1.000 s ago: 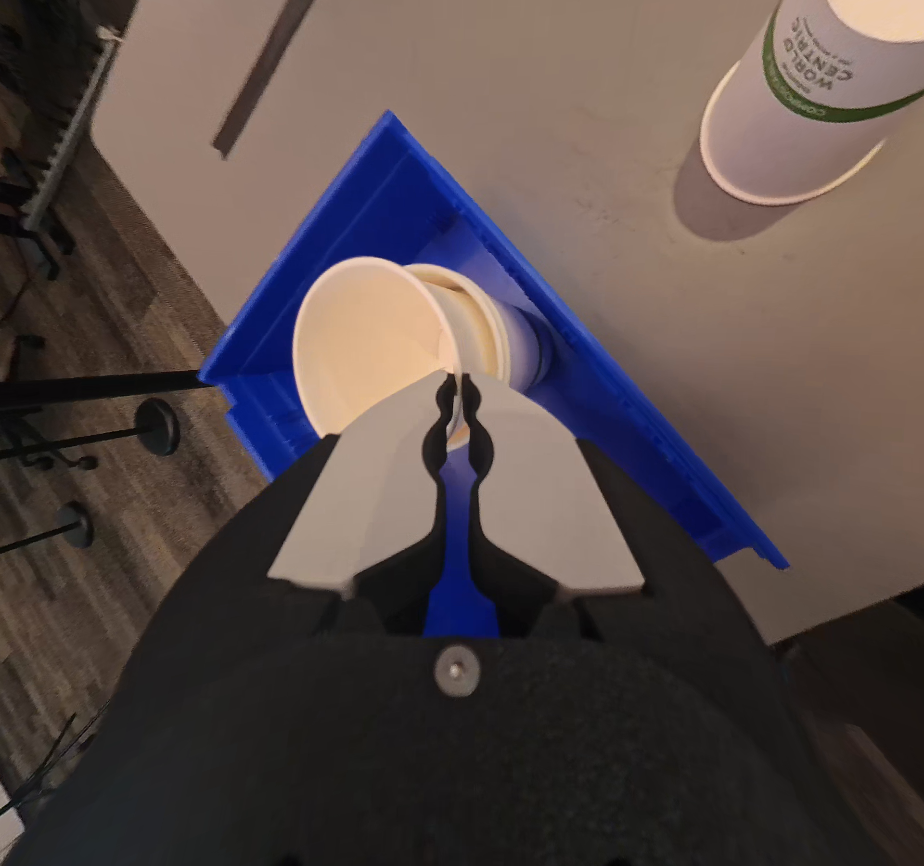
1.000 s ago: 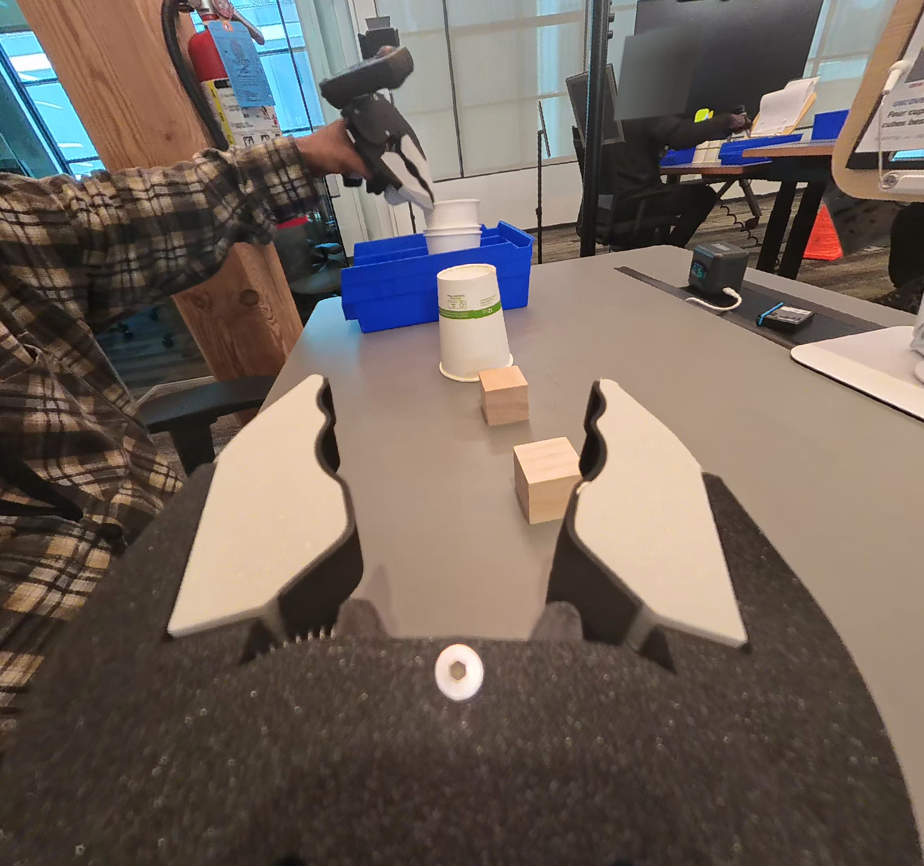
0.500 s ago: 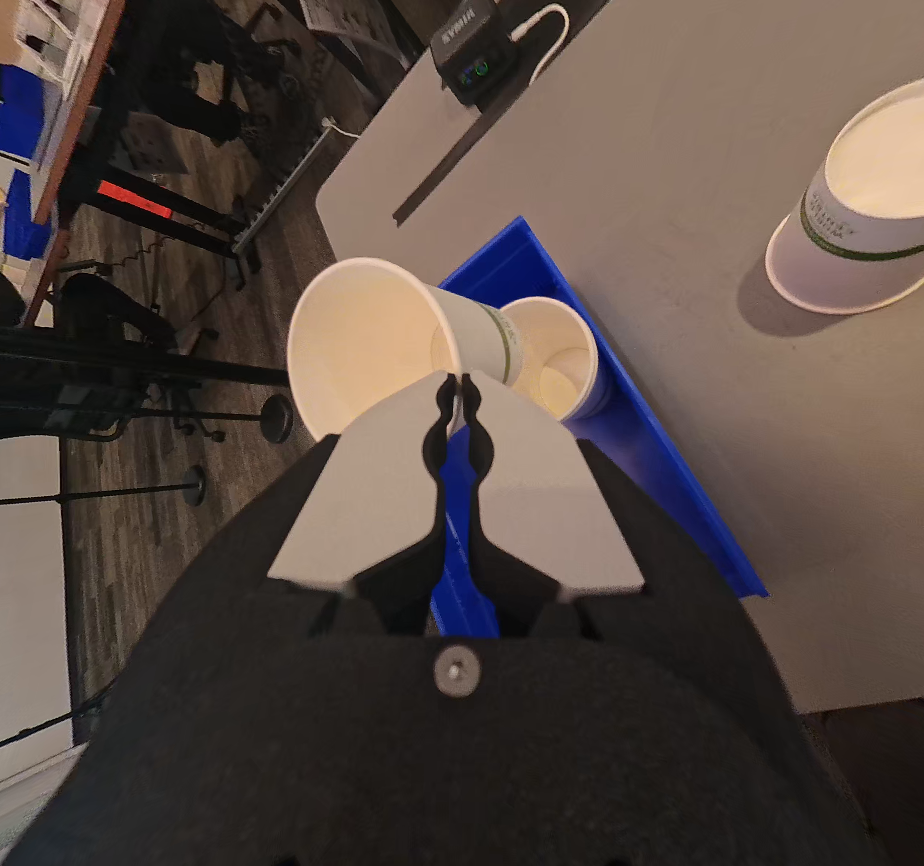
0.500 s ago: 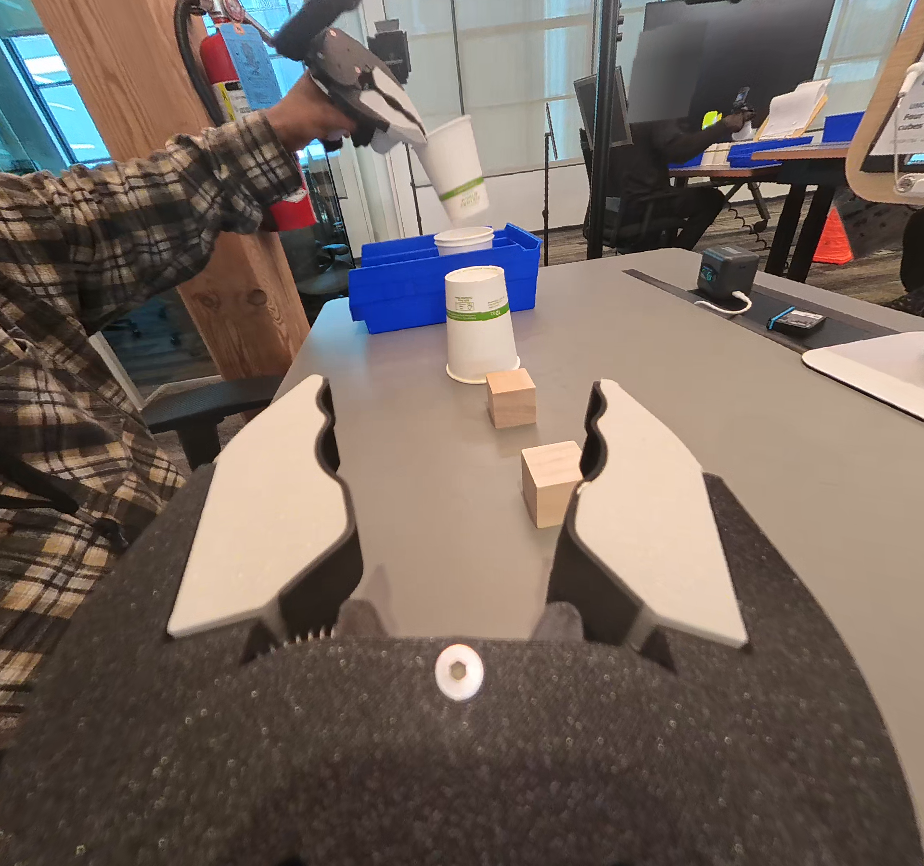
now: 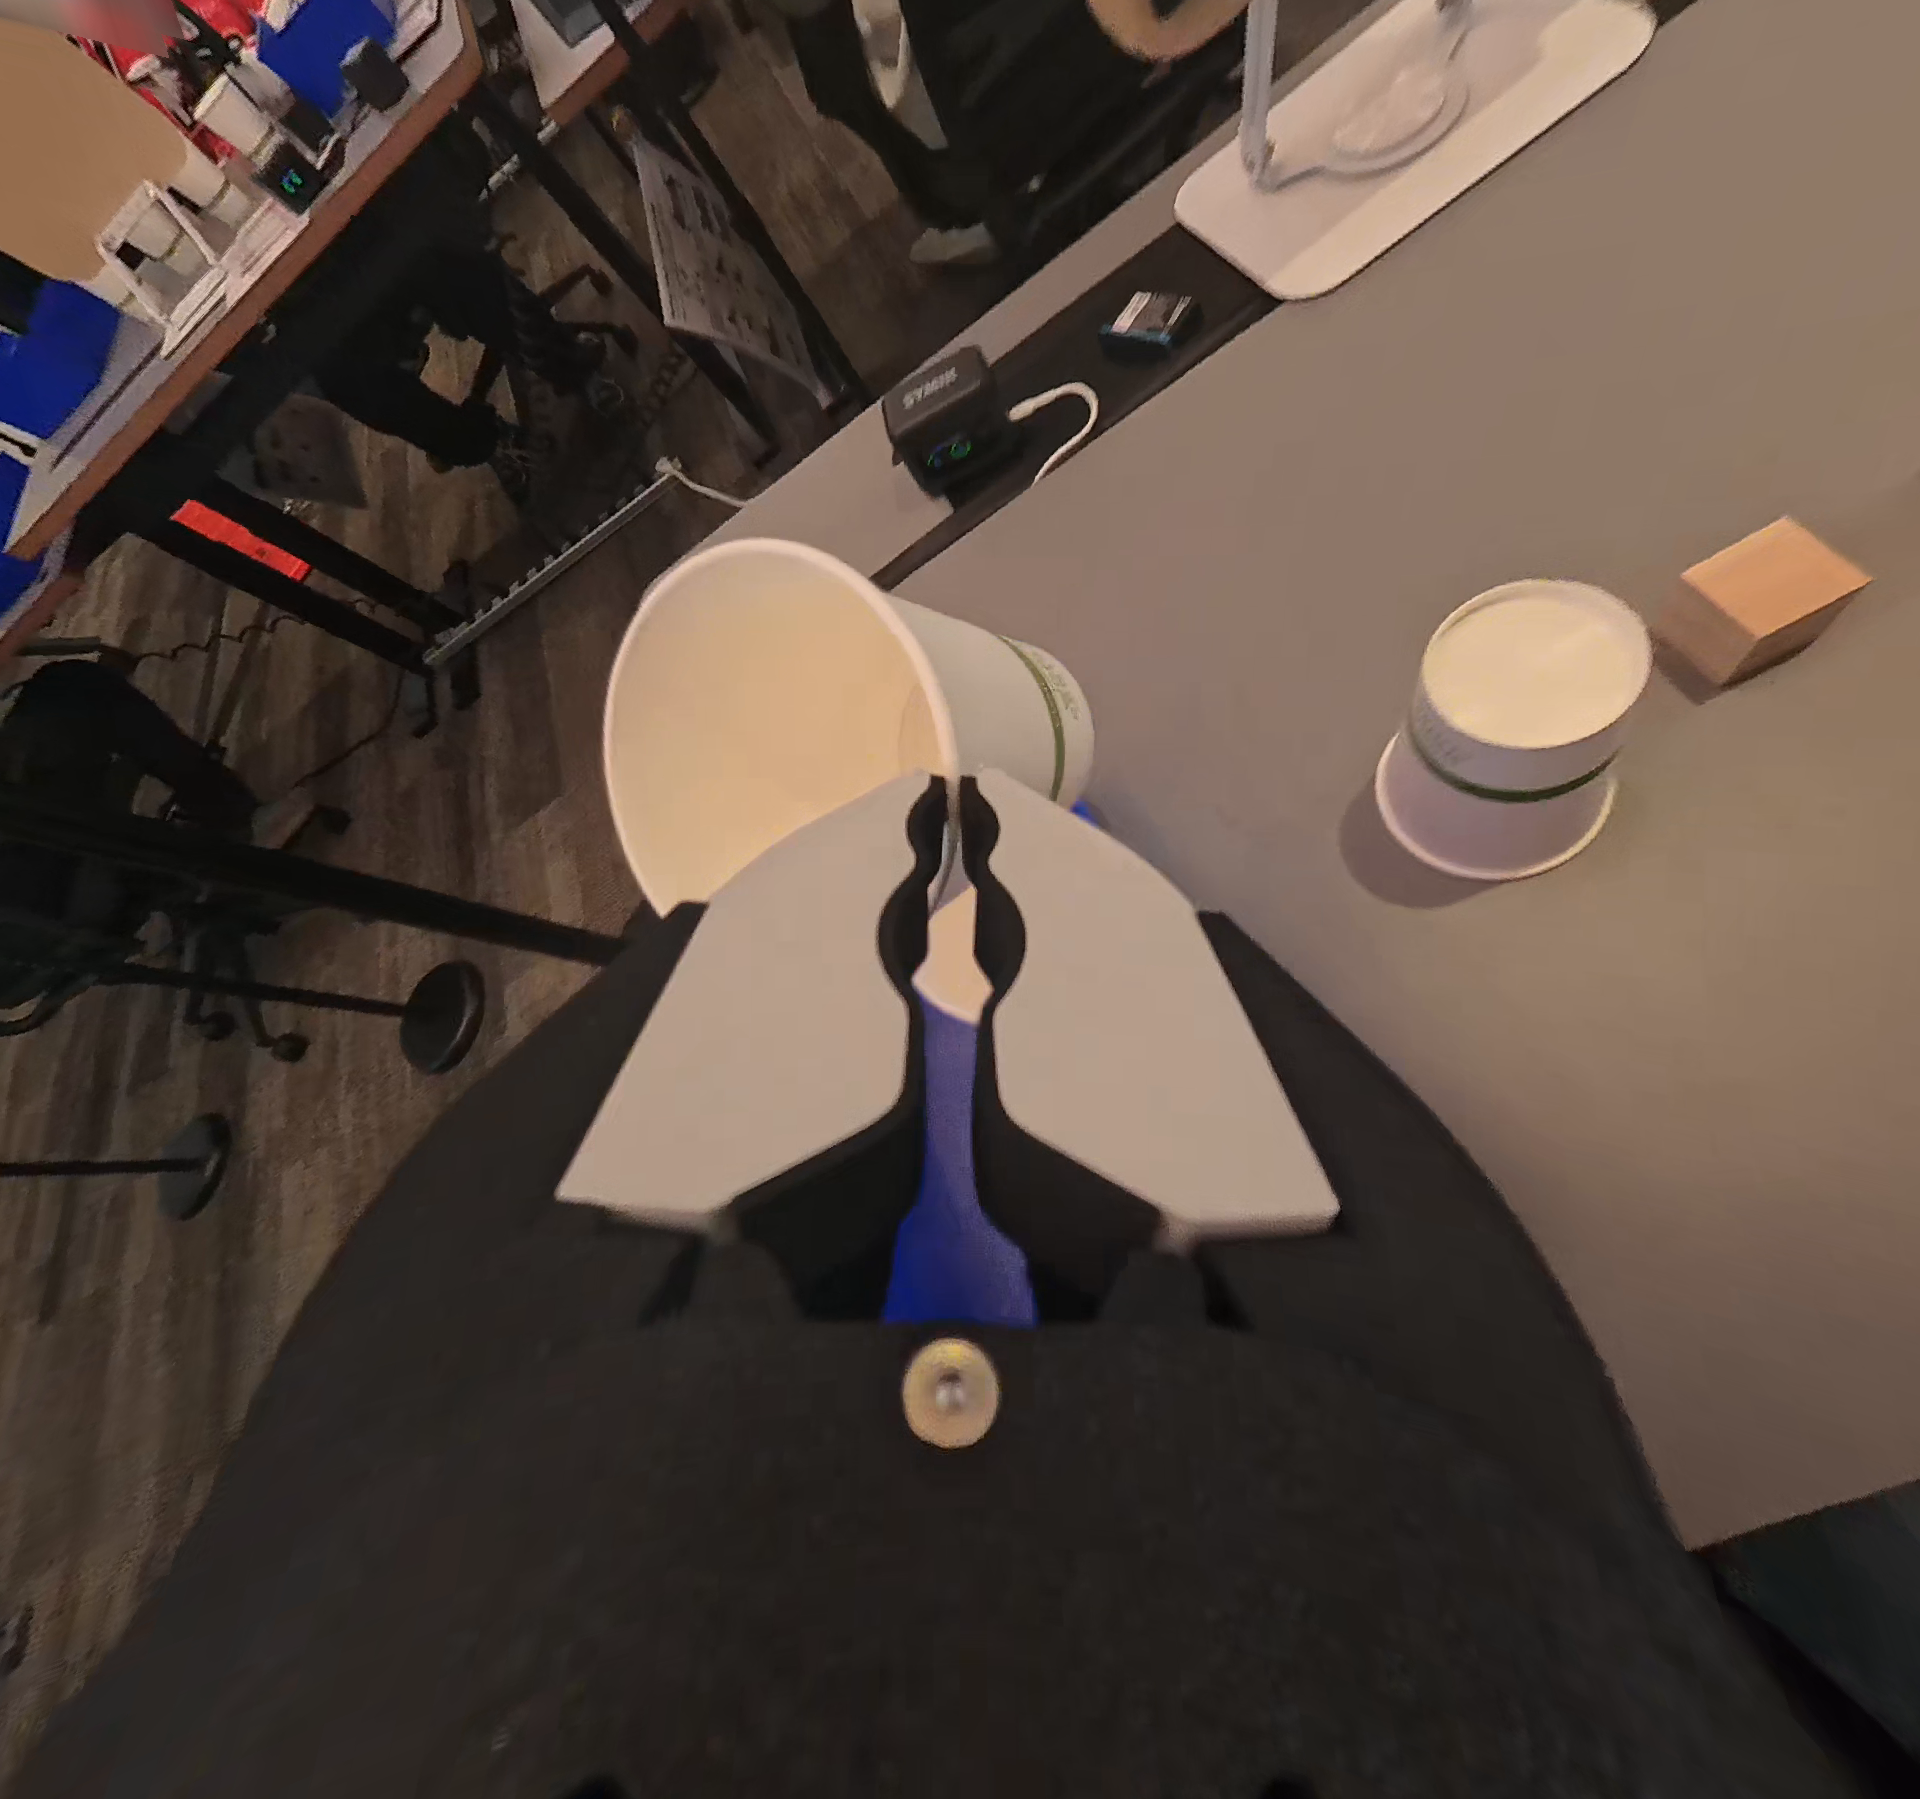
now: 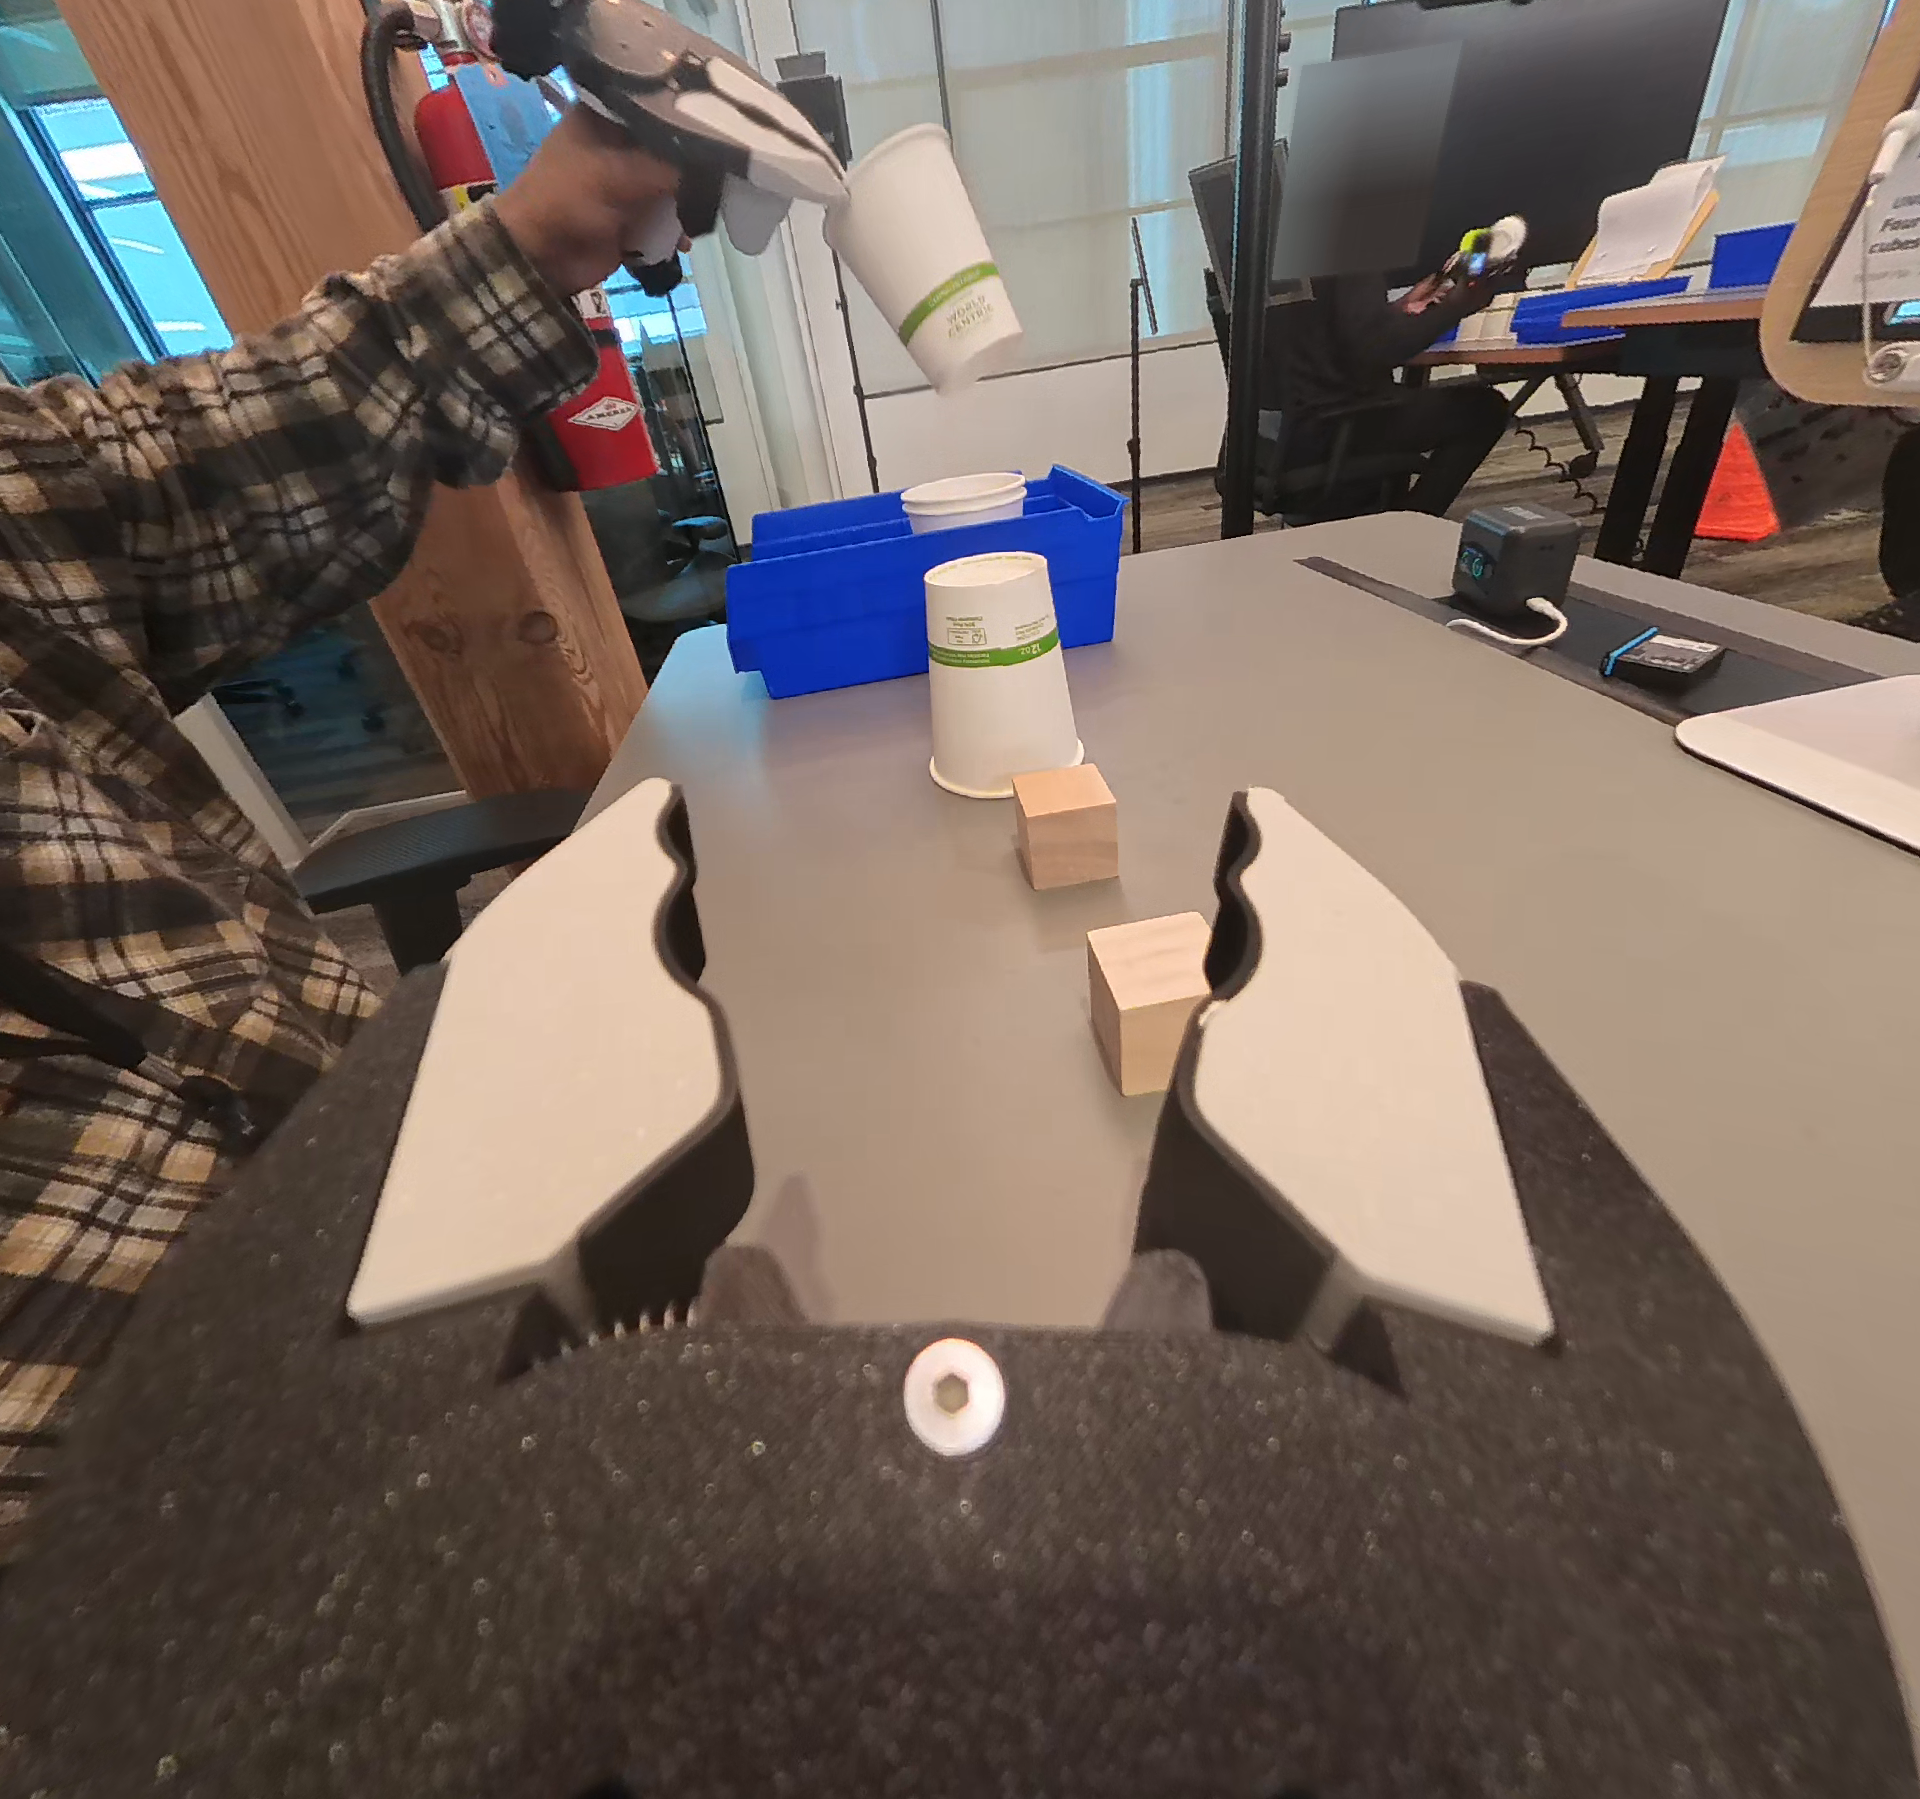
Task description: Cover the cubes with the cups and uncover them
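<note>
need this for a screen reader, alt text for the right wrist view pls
Open right gripper hovers low over a grey table, near two wooden cubes. Beyond them stands an upside-down paper cup, while the left gripper lifts another cup above a blue bin.

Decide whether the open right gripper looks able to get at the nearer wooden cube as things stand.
Probably yes: the right gripper is open and empty, and the nearer cube stands uncovered just ahead, beside its right-hand finger.
</note>
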Demonstrator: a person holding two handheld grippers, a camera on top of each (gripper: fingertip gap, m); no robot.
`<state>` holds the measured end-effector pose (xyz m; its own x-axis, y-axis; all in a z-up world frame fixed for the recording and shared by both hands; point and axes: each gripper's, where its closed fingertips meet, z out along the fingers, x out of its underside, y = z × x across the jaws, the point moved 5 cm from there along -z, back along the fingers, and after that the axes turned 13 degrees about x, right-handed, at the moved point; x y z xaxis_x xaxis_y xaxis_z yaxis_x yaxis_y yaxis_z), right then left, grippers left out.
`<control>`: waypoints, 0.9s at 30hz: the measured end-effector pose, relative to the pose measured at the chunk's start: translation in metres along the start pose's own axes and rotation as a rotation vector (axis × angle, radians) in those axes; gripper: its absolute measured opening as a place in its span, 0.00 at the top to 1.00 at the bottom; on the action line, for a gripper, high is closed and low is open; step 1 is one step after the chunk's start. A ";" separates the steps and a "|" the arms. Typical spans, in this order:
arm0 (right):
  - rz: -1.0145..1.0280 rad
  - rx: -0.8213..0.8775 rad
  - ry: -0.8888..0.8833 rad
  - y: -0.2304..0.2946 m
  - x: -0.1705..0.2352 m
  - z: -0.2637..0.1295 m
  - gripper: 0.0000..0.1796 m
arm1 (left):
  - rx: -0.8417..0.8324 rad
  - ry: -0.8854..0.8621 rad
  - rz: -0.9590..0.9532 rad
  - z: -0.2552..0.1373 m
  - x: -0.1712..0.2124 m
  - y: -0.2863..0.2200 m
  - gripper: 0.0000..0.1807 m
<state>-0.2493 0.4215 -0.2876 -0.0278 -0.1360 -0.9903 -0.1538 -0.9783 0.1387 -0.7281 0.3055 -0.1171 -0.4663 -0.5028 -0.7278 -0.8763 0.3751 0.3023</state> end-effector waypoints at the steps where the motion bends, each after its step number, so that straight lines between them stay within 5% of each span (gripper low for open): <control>1: 0.000 0.002 -0.001 0.000 0.000 0.000 0.47 | 0.014 -0.028 -0.009 0.000 -0.004 -0.004 0.99; 13: 0.009 0.028 -0.068 0.013 -0.016 0.008 0.45 | 0.253 -0.341 -0.017 0.040 -0.061 -0.090 0.99; 27: 0.043 0.122 -0.073 0.024 -0.014 -0.003 0.38 | 0.775 -0.720 -0.256 0.099 -0.095 -0.220 0.99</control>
<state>-0.2495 0.3991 -0.2705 -0.1077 -0.1610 -0.9811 -0.2695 -0.9451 0.1847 -0.4795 0.3479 -0.1756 0.1204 -0.1567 -0.9803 -0.5049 0.8406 -0.1964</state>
